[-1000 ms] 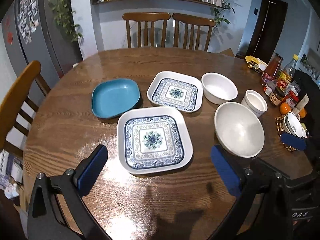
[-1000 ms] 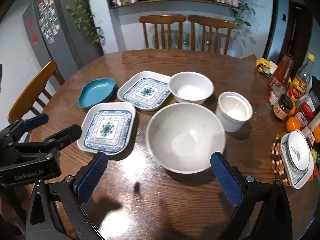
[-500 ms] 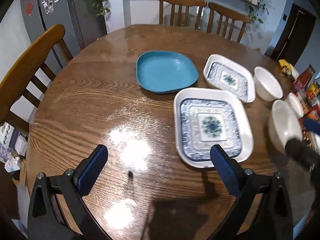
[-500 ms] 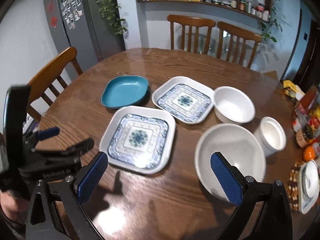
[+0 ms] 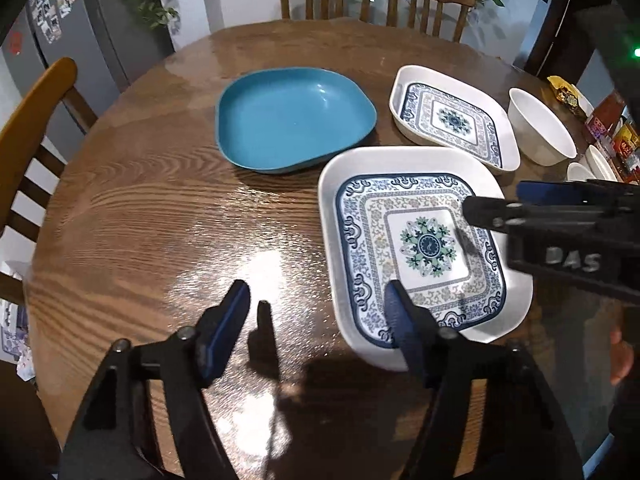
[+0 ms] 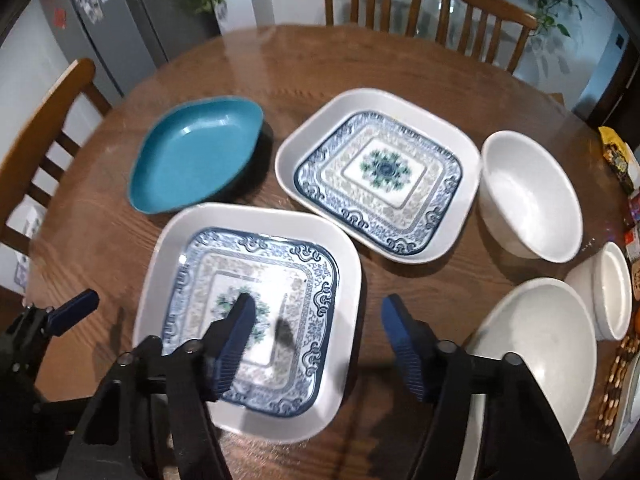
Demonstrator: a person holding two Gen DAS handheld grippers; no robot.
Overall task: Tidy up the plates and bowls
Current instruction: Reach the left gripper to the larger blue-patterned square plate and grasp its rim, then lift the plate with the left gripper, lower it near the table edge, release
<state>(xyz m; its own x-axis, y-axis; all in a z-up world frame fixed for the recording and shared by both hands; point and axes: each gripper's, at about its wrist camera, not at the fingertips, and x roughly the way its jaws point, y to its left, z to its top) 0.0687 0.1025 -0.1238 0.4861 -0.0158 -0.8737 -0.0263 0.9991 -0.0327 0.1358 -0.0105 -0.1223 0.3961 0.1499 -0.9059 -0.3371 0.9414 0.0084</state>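
Left wrist view: your left hand-held gripper (image 5: 316, 300) hangs over the near left edge of the near patterned plate (image 5: 416, 248); its right finger is above that plate's rim, its left finger above bare worktop (image 5: 160, 220).
Left hand-held gripper state: jaws apart and closing, pads not pressing on anything; the plate's left rim lies between them in this view.
Right wrist view: your right hand-held gripper (image 6: 316, 320) straddles the right rim of the near patterned plate (image 6: 256, 312); its left finger is over the patterned centre, its right finger over the wood beside the plate.
Right hand-held gripper state: jaws apart and closing, nothing clamped; whether the pads touch the plate you cannot tell, as the picture is blurred.
Near patterned plate: square, white rim, blue border, flat on the worktop, closest to you.
Far patterned plate (image 6: 380, 176): same design, just behind and to the right of the near one, apart from it.
Blue plate (image 5: 292, 120): plain teal, behind the near plate on the left, edges close together.
Small white bowl (image 6: 528, 200): just right of the far patterned plate.
Large white bowl (image 6: 536, 352): near the right edge, beside your right hand-held gripper.
White cup (image 6: 608, 292): between the two bowls, at the right.
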